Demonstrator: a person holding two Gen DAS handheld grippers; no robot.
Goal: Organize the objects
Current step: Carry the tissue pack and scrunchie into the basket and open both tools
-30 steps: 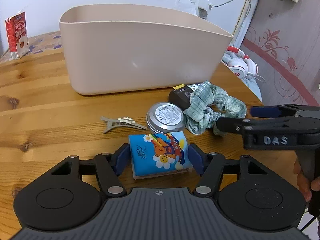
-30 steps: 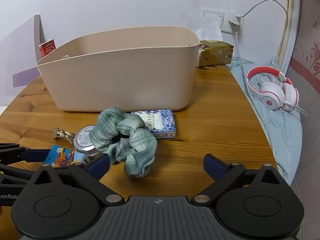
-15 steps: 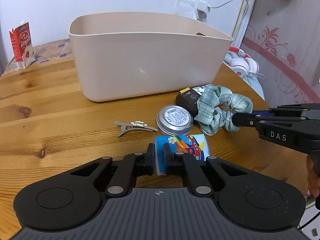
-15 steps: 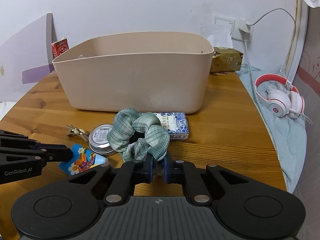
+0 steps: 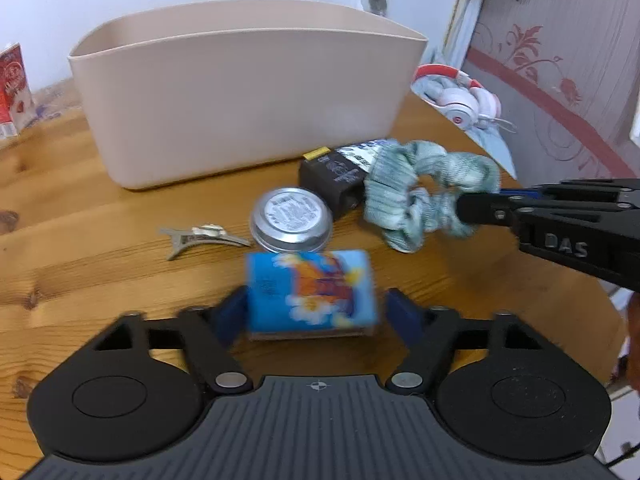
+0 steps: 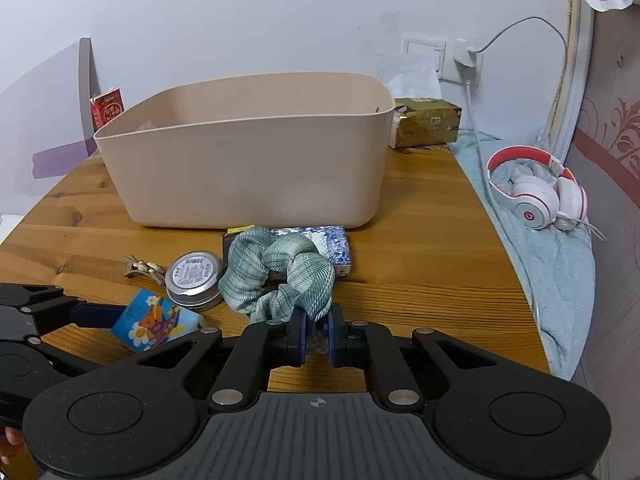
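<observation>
The blue pack (image 5: 311, 292) lies on the table (image 5: 80, 248) between the spread fingers of the left gripper (image 5: 316, 314), not clamped. The scrunchie (image 6: 280, 276) is pinched in the clenched right gripper (image 6: 316, 340), just past the tin (image 6: 194, 280). Judged mid-pickup; next, a lift over the bin (image 6: 248, 176) rim beyond is called for.

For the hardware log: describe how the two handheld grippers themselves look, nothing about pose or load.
Both are matte black plastic. The left gripper and right gripper each have a ribbed grey-black base, two round discs, linkage arms with silver rivets, a small crosshair mark and blue finger pads. Seen side-on, the right one bears pale "DAS" lettering. No sleeves are visible.
</observation>
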